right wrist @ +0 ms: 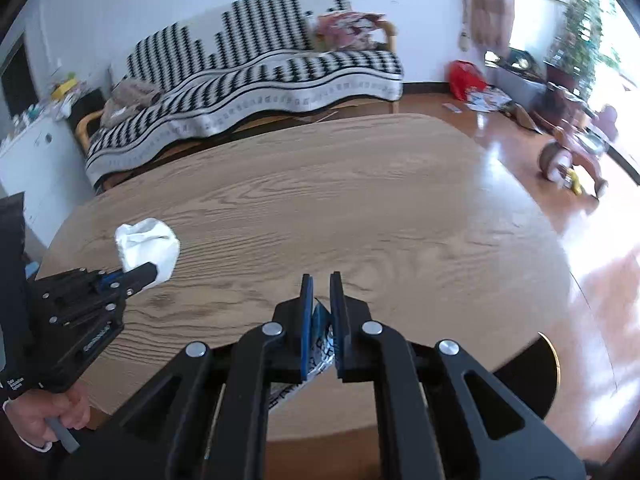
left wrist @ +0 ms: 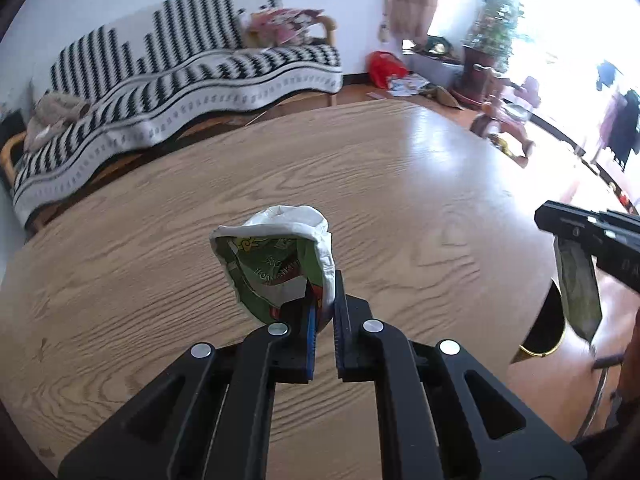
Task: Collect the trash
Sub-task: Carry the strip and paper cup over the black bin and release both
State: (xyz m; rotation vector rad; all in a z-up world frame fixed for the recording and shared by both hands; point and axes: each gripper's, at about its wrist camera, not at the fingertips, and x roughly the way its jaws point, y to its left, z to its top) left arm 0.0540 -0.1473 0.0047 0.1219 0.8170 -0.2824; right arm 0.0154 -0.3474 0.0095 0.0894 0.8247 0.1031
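Note:
My left gripper (left wrist: 325, 284) is shut on a crumpled white and green snack wrapper (left wrist: 280, 256) and holds it above the round wooden table (left wrist: 360, 168). It also shows at the left of the right wrist view (right wrist: 150, 270) with the white wrapper (right wrist: 146, 246) in its tip. My right gripper (right wrist: 322, 280) is shut on a flat printed wrapper (right wrist: 320, 344) that hangs below its jaws. In the left wrist view the right gripper (left wrist: 560, 222) is at the right edge, with its greenish wrapper (left wrist: 578, 288) dangling beyond the table edge.
A black bin with a gold rim (left wrist: 546, 332) stands below the table's right edge, also seen in the right wrist view (right wrist: 538, 376). A striped sofa (left wrist: 180, 80) stands behind the table. A toy tricycle (right wrist: 572, 152) and a red bag (left wrist: 386, 68) are on the floor.

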